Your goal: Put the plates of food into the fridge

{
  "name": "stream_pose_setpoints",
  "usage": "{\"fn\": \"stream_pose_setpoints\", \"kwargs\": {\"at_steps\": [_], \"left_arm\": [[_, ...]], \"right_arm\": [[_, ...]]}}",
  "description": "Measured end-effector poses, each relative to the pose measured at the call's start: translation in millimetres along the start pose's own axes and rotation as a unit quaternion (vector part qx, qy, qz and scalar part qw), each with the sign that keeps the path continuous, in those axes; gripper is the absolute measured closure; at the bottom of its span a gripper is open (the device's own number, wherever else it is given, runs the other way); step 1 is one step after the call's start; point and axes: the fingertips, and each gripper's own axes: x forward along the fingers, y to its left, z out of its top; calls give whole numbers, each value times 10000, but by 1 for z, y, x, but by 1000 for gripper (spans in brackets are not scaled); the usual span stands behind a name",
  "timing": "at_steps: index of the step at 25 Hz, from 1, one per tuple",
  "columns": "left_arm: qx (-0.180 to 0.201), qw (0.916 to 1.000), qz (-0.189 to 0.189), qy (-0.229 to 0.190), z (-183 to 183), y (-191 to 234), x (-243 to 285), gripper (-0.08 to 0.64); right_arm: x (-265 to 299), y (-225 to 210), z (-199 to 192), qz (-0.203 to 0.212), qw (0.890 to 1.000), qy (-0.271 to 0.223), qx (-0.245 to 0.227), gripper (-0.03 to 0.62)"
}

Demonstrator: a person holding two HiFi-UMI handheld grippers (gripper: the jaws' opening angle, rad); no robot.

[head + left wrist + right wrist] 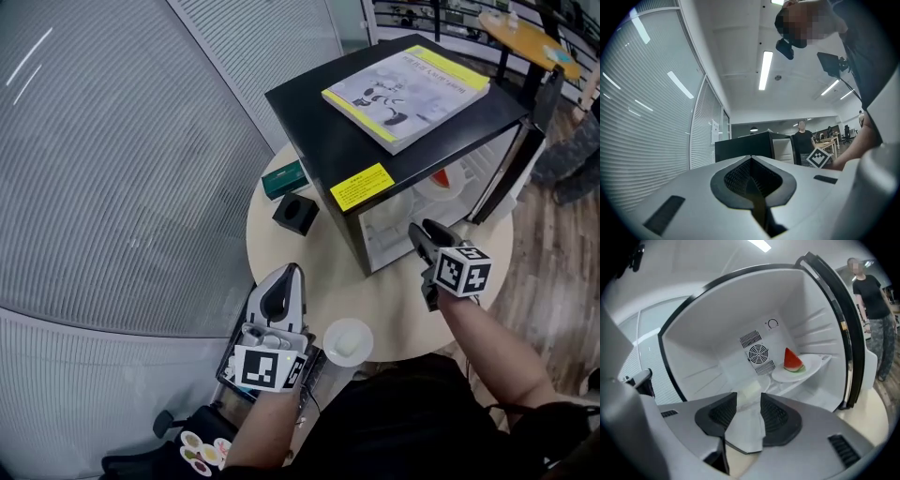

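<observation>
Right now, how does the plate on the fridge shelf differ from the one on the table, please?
The shelf plate holds a red watermelon wedge; the table plate holds a pale piece. The shelf plate sits inside the fridge; the table plate outside. Both are white.

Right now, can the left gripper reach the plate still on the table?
Probably yes. The plate lies on the round table just beside the left gripper, with nothing between them. Its jaws are shut, so they would need to open first.

I work at a round cream table (394, 309) on a wooden floor (553, 253), slatted blinds (122, 187) beside it, strip lights (765, 70) on the white ceiling above.
</observation>
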Motion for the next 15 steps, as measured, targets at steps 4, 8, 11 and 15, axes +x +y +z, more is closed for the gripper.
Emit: {"fn": "stream_pose_setpoints", "kwargs": {"at_steps": [4, 8, 11, 15], "left_arm": [[-77, 10000, 46, -2, -1, -1, -21, 558], [-126, 9999, -19, 22, -4, -4, -44, 558], [-165, 9998, -14, 117, -12, -1, -68, 558], [-252, 9992, 45, 313, -26, 7, -102, 558]], "right_arm": [[-20, 15, -28, 205, 9988, 6, 438, 426], [-39, 24, -80, 172, 9956, 316, 866, 426], [-53, 34, -133, 125, 9900, 638, 1254, 426], [-70, 61, -206, 242, 9844, 1118, 1338, 426]]}}
